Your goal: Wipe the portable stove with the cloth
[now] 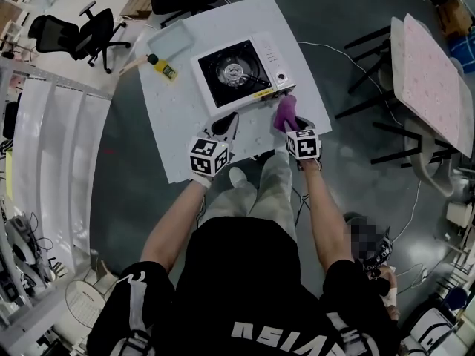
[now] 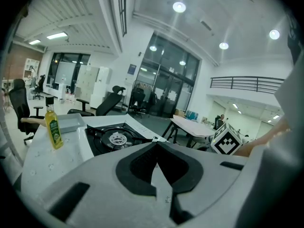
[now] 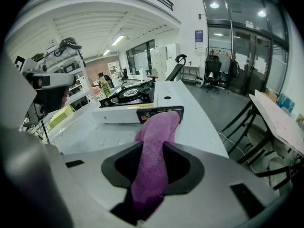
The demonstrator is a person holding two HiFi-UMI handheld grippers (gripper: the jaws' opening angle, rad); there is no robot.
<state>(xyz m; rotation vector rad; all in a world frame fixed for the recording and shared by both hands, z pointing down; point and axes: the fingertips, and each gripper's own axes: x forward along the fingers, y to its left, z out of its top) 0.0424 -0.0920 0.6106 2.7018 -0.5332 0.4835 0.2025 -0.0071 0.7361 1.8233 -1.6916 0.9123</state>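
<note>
The portable stove [image 1: 241, 73], white with a black burner top, sits in the middle of the white table [image 1: 174, 132]. My right gripper [image 1: 286, 124] is shut on a purple cloth [image 1: 285, 110], whose free end hangs at the stove's near right corner. In the right gripper view the cloth [image 3: 159, 127] runs out between the jaws of my right gripper [image 3: 154, 148] toward the stove's [image 3: 133, 101] front panel. My left gripper [image 1: 226, 127] hovers over the table just in front of the stove's near left side, jaws shut and empty. The left gripper view has the left gripper [image 2: 156, 145] aimed at the stove [image 2: 114, 137].
A yellow bottle [image 1: 163, 67] and a grey tray [image 1: 169, 41] stand on the table left of the stove. An office chair [image 1: 74, 32] is at the far left. A second table [image 1: 430, 80] with chairs stands to the right. A cable lies on the floor.
</note>
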